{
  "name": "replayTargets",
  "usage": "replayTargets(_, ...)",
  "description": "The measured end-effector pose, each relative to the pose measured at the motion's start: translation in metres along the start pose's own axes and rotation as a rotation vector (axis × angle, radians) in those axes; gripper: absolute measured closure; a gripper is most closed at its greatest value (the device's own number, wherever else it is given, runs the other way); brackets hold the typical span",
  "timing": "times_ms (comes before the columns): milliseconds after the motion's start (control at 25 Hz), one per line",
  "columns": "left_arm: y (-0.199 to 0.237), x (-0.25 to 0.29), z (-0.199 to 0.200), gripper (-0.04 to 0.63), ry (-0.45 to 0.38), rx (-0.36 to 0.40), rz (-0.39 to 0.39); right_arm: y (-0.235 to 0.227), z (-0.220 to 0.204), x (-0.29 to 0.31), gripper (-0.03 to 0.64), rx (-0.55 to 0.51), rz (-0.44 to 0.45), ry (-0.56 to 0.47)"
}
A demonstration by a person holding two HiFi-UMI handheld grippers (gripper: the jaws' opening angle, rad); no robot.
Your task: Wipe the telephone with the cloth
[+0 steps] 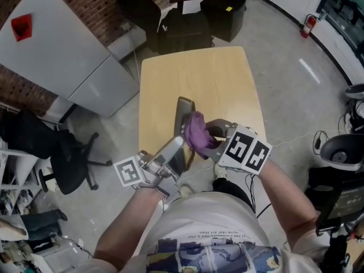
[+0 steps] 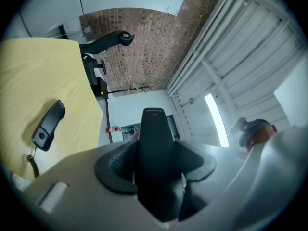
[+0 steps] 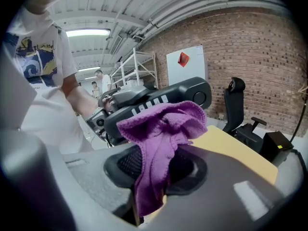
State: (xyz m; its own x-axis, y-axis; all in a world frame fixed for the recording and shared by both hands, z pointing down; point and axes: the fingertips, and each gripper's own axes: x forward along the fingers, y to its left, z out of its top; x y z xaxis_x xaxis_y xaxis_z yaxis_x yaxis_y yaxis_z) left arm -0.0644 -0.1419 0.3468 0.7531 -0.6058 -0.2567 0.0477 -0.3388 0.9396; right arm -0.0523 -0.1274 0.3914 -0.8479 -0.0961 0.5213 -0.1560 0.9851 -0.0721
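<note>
In the head view there were my two tongs, one cloth, one telephone and one desk. My left tongs [image 1: 173, 152], at lower centre-left, were clamped on the near end of the black telephone [image 1: 183, 115]. Its long axis ran almost straight up the frame, far end pointing away from me, over the pale wooden desk [image 1: 193, 73]. My right tongs [image 1: 211, 138], just right of it, gripped the purple cloth [image 1: 196, 132], which lay against the telephone's middle. The desk stood on a grey concrete floor [image 1: 284, 56]. A black office chair [image 1: 62, 152] sat at the left edge, a grey panel [image 1: 62, 56] at upper left and a brick wall [image 1: 102, 4] along the top.

In the left gripper view my tongs [image 2: 154, 160] held the telephone [image 2: 154, 129] at a middling width, both pads pressed on its sides. It pointed straight along the jaws toward the centre of the frame. One separate handset [image 2: 48, 124] with a cord lay flat on the desk [image 2: 29, 76] at the left.

In the right gripper view my tongs [image 3: 159, 170] were closed on the cloth [image 3: 163, 129], which bunched above the pads. It touched the telephone [image 3: 185, 91], whose long axis slanted from lower left to upper right, its buttons facing the camera.
</note>
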Motion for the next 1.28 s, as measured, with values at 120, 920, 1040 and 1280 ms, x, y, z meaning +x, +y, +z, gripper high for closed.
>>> replayTargets(120, 0.002, -0.005, 0.004, 0.339, -0.01, -0.007, 0.009, 0.012, -0.002, 0.005, 0.506, -0.002, 0.011, 0.01)
replayTargets(920, 0.004, -0.02, 0.015, 0.339, 0.005, -0.052, 0.003, 0.081, -0.006, 0.01, 0.506, 0.028, 0.043, 0.028)
replayTargets(1040, 0.009, -0.024, 0.015, 0.339, 0.005, -0.062, 0.022, 0.086, 0.014, 0.003, 0.506, 0.006, 0.032, -0.019)
replayTargets(1280, 0.012, -0.029, 0.005, 0.339, 0.009, -0.07, 0.037, 0.112, 0.029, 0.002, 0.506, -0.058, 0.053, -0.042)
